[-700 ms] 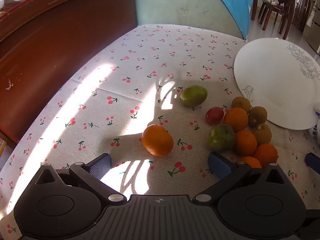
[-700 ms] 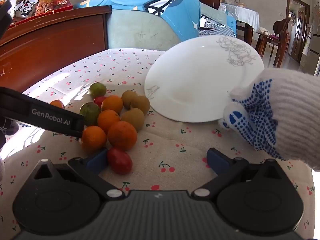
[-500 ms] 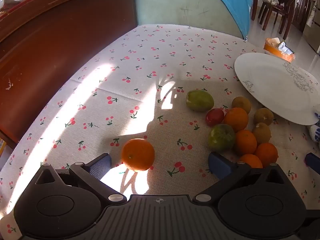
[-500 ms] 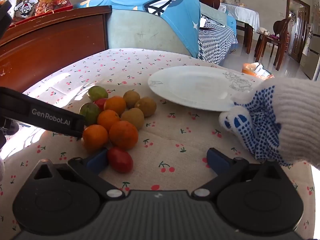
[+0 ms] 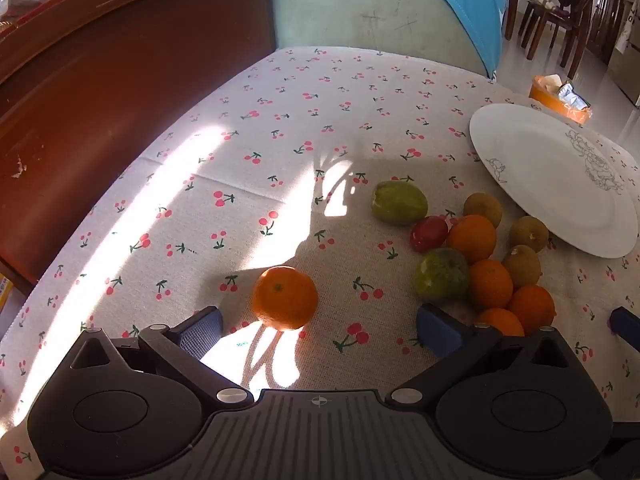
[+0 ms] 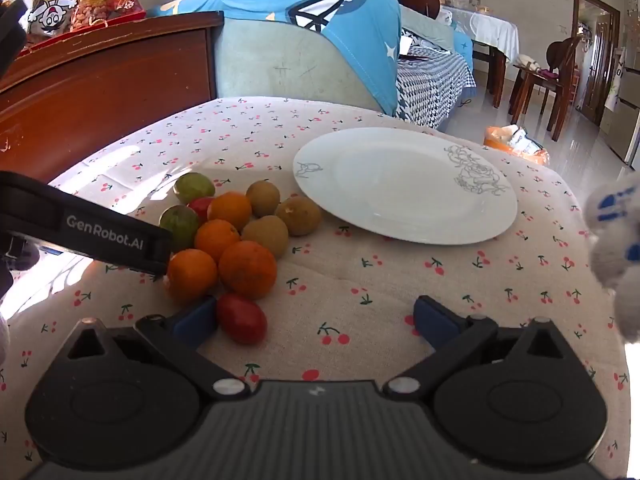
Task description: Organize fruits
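Observation:
A white plate lies flat on the cherry-print cloth, also in the left wrist view. A heap of oranges, brown kiwis, green fruits and red fruits lies left of it. One orange sits apart, just ahead of my left gripper, which is open and empty. My right gripper is open and empty, its left fingertip beside a red fruit.
A gloved hand is at the right edge. A dark wooden cabinet stands left of the table. A green sofa with a blue cloth is behind it. An orange box lies on the floor beyond.
The gloved hand lowered the tilted plate flat onto the cloth and drew back. The lone orange rolled toward my left gripper. The green fruit shifted slightly right.

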A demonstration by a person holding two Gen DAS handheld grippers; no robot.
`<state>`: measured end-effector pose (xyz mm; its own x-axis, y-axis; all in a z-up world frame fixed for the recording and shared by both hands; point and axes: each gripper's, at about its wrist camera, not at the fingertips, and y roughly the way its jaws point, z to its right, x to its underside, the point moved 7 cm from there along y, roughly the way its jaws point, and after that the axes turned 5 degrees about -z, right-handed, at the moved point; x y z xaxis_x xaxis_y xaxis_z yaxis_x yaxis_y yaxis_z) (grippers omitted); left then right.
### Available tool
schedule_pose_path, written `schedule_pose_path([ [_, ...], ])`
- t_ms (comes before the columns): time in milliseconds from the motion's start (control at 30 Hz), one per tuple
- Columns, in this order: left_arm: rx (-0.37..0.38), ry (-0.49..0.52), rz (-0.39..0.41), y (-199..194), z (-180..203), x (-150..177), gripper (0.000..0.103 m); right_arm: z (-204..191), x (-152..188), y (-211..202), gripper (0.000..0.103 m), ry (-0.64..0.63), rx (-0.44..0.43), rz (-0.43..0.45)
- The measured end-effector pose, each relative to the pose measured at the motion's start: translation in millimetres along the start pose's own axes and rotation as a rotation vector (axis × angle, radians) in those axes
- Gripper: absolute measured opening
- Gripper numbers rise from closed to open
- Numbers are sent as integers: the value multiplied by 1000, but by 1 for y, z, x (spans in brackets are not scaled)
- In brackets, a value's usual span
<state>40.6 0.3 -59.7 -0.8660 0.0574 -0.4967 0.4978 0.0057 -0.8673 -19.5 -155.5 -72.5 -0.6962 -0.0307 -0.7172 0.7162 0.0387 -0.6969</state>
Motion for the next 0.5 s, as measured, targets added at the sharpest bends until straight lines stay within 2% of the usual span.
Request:
schedule_pose_path([
  [500, 4, 0, 7, -2, -2, 5, 103, 0, 0, 1, 102, 1, 0, 2],
])
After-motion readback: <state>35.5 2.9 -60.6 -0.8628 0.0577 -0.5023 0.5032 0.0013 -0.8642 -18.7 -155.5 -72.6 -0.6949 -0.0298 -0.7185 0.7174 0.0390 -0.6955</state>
